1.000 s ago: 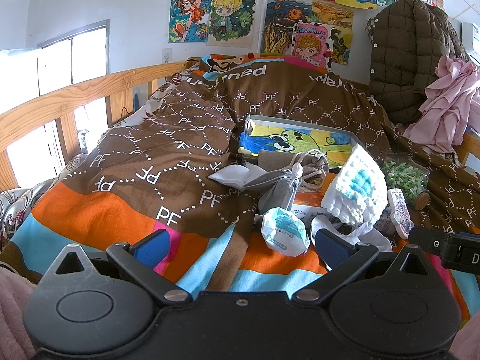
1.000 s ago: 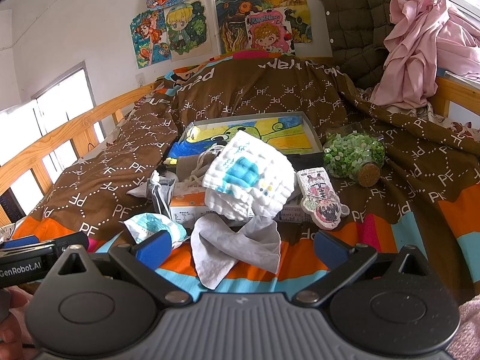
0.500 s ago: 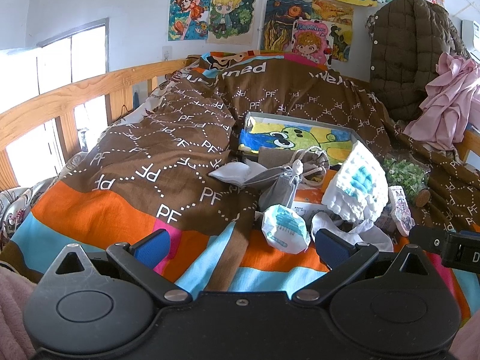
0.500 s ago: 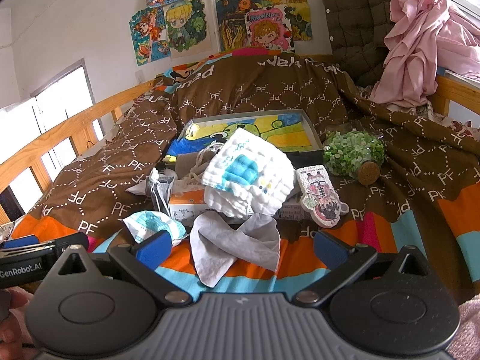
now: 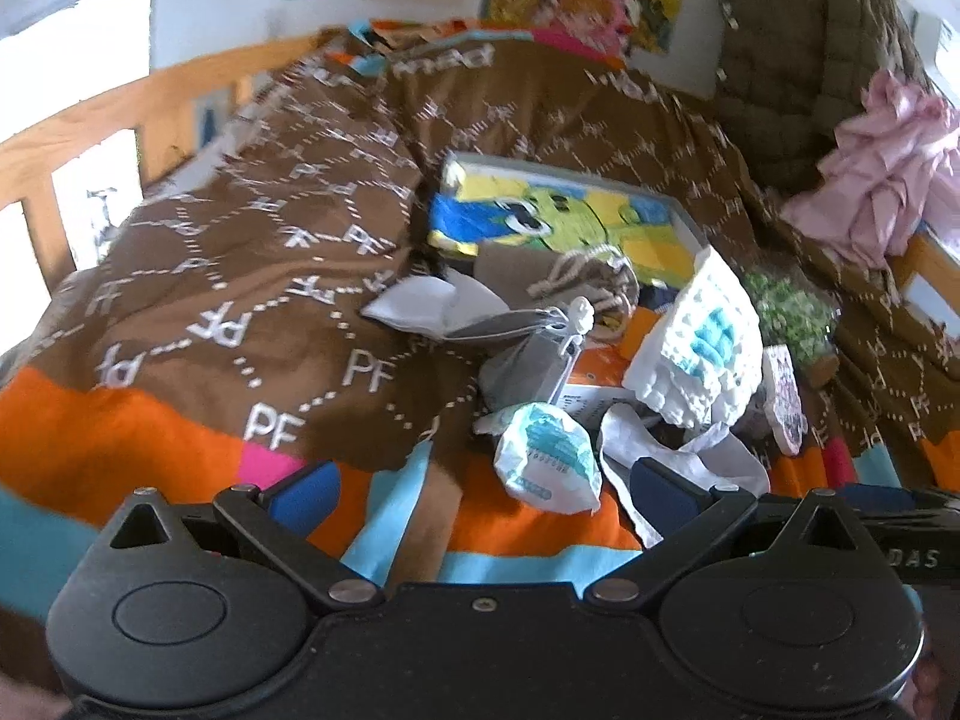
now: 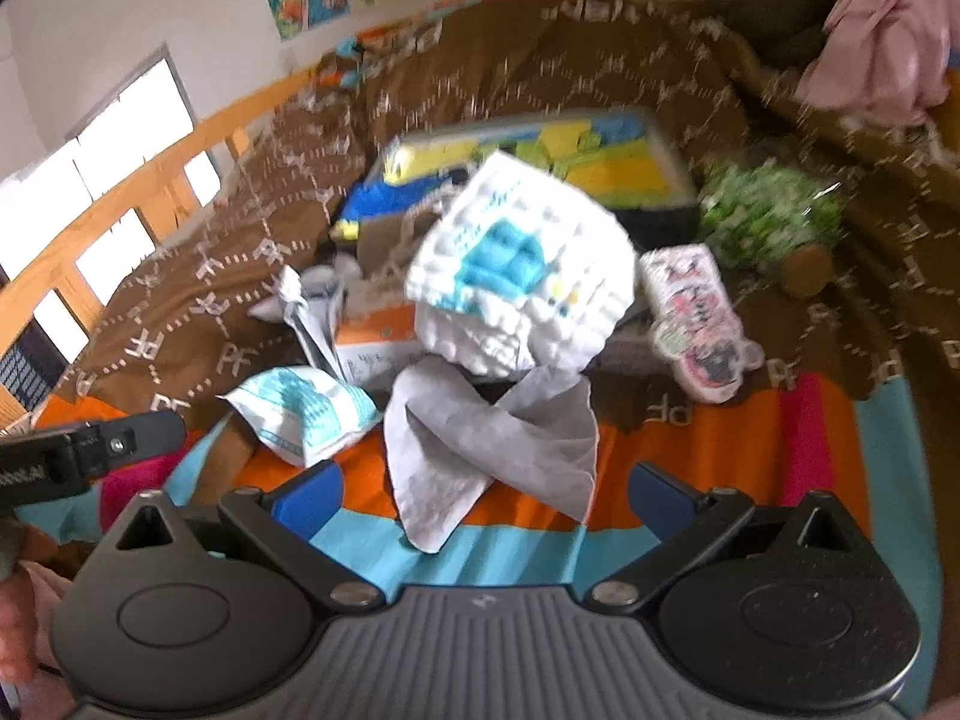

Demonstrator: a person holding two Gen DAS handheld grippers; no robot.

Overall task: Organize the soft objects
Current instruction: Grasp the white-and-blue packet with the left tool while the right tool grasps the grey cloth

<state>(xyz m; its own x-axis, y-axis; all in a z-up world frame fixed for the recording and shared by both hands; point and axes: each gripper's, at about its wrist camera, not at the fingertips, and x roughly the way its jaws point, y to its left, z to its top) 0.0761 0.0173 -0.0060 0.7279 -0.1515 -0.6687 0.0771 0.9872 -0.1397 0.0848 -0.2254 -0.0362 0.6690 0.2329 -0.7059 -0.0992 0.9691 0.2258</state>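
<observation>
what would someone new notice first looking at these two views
Likely the white and blue quilted cloth, propped up in the middle of the pile on the brown PF bedspread. Just in front lies a crumpled grey cloth, with a bright yellow and blue box behind. Both grippers, left and right, are open and hold nothing.
</observation>
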